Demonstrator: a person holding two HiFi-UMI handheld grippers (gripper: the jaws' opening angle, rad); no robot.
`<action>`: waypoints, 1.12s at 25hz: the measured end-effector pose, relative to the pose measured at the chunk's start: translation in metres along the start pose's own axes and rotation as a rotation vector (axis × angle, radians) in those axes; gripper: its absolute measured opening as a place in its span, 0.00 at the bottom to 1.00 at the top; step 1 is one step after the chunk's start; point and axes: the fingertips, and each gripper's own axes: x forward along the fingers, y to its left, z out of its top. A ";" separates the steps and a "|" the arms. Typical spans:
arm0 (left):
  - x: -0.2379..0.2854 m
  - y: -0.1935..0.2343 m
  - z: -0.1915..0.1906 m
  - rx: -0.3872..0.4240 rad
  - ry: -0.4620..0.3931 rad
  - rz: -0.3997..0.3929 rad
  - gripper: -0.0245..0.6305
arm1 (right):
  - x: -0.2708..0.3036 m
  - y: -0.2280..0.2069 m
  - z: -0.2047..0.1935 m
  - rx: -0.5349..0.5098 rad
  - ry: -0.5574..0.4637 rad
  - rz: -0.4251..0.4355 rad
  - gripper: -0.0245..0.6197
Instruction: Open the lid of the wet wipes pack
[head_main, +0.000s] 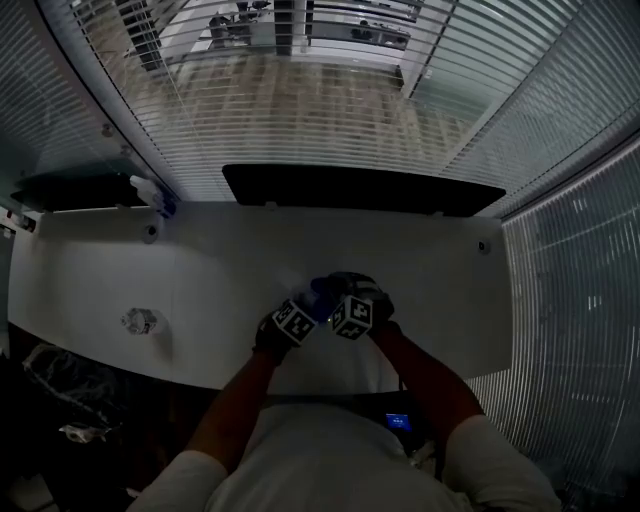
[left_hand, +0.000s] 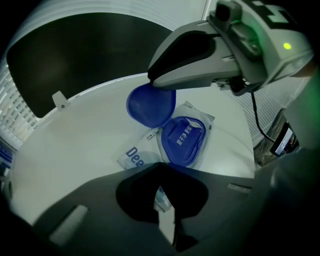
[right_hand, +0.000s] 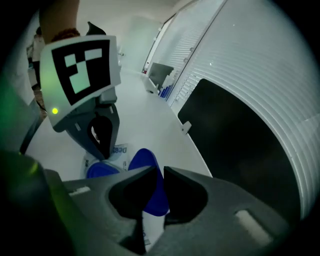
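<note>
The wet wipes pack (left_hand: 136, 156) lies on the white table (head_main: 200, 270), and its round blue lid (left_hand: 150, 107) stands up, swung back from the blue opening frame (left_hand: 183, 140). My right gripper (right_hand: 163, 171) is shut on the lid's (right_hand: 144, 159) free edge; in the left gripper view its tips (left_hand: 152, 82) meet at the top of the lid. My left gripper (left_hand: 159, 167) is shut on the near end of the pack and pins it to the table. In the head view both grippers (head_main: 303, 312) (head_main: 342, 302) sit close together near the front edge, around a patch of blue lid (head_main: 322, 292).
A dark panel (head_main: 360, 188) runs along the table's far edge before slatted blinds. At the far left stand a small roll (head_main: 151, 232) and a bottle (head_main: 152, 193). A crumpled clear thing (head_main: 140, 321) lies front left. A cable (left_hand: 260, 125) hangs off the right edge.
</note>
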 end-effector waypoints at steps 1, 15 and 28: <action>0.000 0.001 0.001 0.000 -0.005 0.003 0.04 | 0.005 -0.002 -0.002 -0.009 0.010 -0.004 0.11; 0.003 -0.001 -0.001 -0.012 -0.008 -0.027 0.04 | 0.070 0.007 -0.042 -0.065 0.165 0.105 0.11; 0.003 0.000 -0.005 -0.020 0.003 -0.050 0.04 | 0.039 -0.010 -0.020 0.204 0.068 0.080 0.11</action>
